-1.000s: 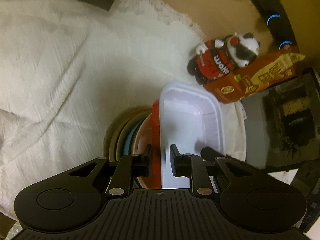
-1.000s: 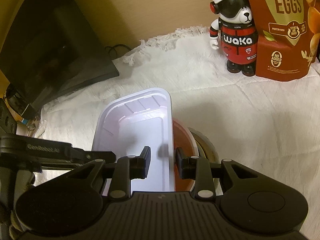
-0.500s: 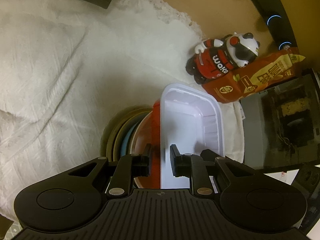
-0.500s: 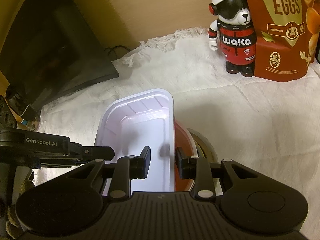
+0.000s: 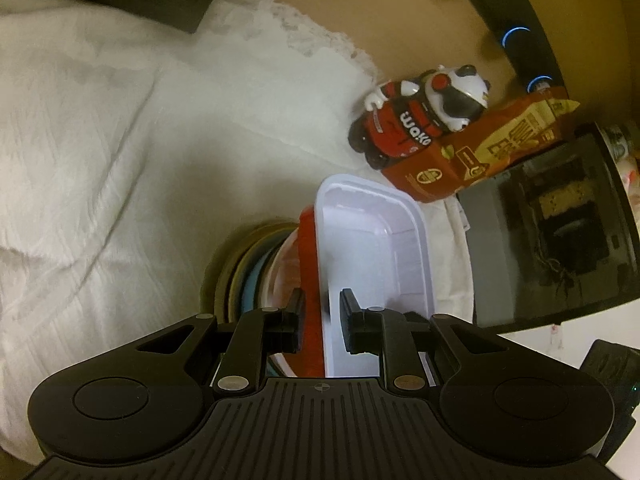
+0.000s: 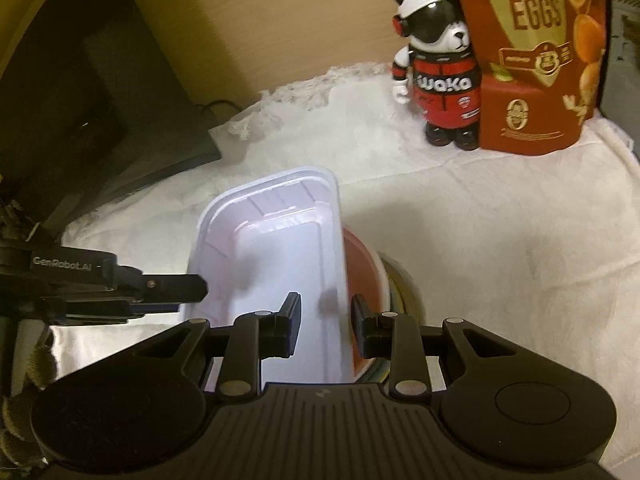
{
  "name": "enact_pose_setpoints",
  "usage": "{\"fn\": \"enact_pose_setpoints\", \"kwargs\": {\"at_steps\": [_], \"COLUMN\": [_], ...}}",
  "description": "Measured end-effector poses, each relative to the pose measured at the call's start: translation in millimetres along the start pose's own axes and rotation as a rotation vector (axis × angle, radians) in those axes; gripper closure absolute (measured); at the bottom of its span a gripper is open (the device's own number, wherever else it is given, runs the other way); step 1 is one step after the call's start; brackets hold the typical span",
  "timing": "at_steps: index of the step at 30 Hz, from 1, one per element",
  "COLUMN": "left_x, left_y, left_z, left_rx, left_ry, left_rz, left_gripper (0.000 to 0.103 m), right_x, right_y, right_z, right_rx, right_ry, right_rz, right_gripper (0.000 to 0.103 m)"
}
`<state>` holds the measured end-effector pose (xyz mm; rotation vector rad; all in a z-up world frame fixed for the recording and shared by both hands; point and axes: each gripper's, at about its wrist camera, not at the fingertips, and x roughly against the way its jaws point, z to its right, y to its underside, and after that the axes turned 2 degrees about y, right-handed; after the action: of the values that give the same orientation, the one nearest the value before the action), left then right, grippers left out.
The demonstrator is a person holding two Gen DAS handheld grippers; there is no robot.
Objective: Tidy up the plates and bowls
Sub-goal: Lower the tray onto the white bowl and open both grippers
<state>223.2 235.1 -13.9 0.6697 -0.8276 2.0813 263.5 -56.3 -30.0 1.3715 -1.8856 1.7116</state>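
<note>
Jaws of my left gripper point(image 5: 322, 312) are clenched on one long wall of the white tray point(image 5: 372, 232). The rim of the red bowl point(image 5: 306, 240) shows in the same gap, and I cannot tell whether it is pinched too. That bowl sits on top of the stack of plates point(image 5: 240, 264), which rests on the cloth point(image 5: 100, 140) covering the surface. In the left wrist view the stack lies to the left of the tray and partly under it.

The tray's long axis runs straight away from both sets of jaws. Its far short end is free and points toward the back of the surface.

My right gripper point(image 6: 325, 320) is clamped on the tray's other long wall, the bowl and plates just beyond its outer finger. Both hands hold the tray equally, so neither is nearer. I judge the next move turns on centring the tray over the bowl, keeping it level.
</note>
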Motion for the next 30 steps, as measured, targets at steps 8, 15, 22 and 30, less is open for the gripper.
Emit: {"fn": "enact_pose_setpoints", "kwargs": {"at_steps": [8,15,22,30], "left_x": [21,37,35,29], "left_y": [7,46,125,240], "left_z": [5,18,53,112], "left_rx": [0.015,-0.018,-0.112,-0.310], "left_ry": [-0.032,-0.093,-0.196,-0.346], "left_rz": [0.083,0.218,0.320,0.486], "left_gripper": [0.082,0.082,0.082,0.088], "right_x": [16,42,74,122], "right_y": [-4,15,49,112], "right_z": [-2,15,37,50], "right_rx": [0.034,0.072,0.095,0.216], "right_ry": [-0.041,-0.038,-0.081,-0.058], "right_rz": [0.086,0.146,0.149,0.184], "right_gripper": [0.075,0.073,0.060,0.045]}}
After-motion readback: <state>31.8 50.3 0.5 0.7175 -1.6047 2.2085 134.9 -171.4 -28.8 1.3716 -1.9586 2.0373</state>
